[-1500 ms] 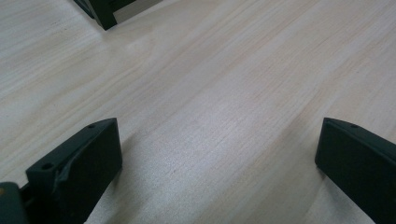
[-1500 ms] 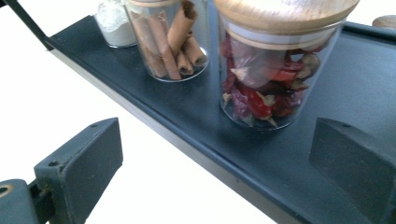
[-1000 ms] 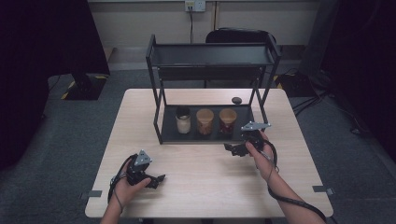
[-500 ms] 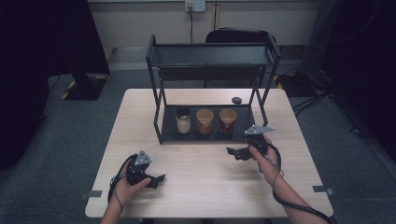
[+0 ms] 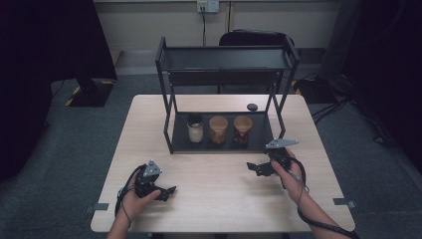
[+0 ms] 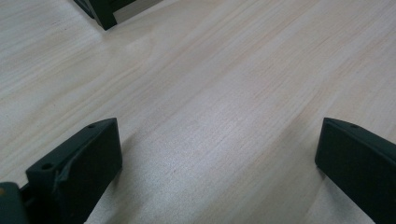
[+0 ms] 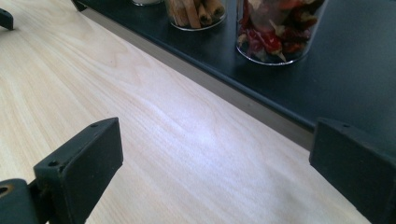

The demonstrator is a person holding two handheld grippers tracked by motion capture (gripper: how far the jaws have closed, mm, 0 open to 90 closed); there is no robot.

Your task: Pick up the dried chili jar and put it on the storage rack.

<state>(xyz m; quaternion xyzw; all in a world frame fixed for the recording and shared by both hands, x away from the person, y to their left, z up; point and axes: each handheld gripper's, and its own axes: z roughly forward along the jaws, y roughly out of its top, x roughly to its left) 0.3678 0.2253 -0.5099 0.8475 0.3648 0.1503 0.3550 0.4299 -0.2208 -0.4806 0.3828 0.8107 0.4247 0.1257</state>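
Note:
A black two-tier rack stands at the back middle of the wooden table. Three glass jars sit on its bottom shelf: a white-filled jar, a jar of brown sticks, and a jar of red dried chillies. My right gripper hovers open over the table just in front of the rack's right end, empty. At the front left of the table my left gripper is open over bare wood, holding nothing.
A small dark round object lies on the table behind the rack's right side. The rack's front corner foot shows ahead of the left gripper. A black chair stands behind the table. Open tabletop lies between the two grippers.
My right gripper has drawn back from the rack toward the table's front and slightly right. The left gripper has stayed in place.

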